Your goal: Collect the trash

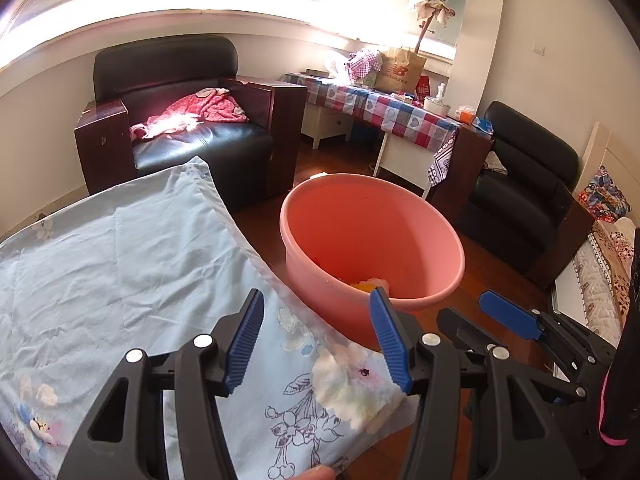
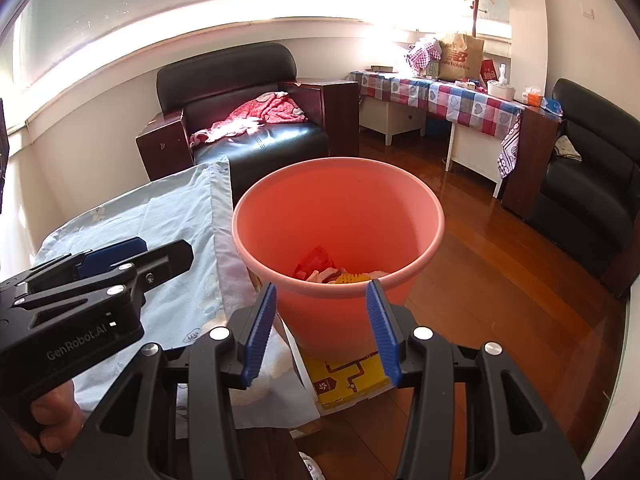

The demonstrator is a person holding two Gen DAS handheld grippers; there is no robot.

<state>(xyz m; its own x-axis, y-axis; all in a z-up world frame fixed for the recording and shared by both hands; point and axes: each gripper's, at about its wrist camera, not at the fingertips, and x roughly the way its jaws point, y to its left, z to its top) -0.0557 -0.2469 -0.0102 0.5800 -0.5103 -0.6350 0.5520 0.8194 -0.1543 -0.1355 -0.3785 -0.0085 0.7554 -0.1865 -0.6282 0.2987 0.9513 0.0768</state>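
Both tongs released, empty. Pink bin [image 2: 338, 216] stands dead ahead of right tongs [image 2: 322, 330]. White wad [image 1: 352, 384] on the counter cloth [image 1: 120, 260] lies between left tongs [image 1: 318, 340], the nearer pair.

Home: armchair [image 2: 256, 120], checked-cloth table [image 2: 440, 96].

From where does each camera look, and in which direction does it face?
Left wrist: on the left gripper, facing down over the blue cloth; the right gripper shows beside it.
Right wrist: on the right gripper, facing into the pink bucket; a hand shows.
Shared: bucket, cloth, black armchair.
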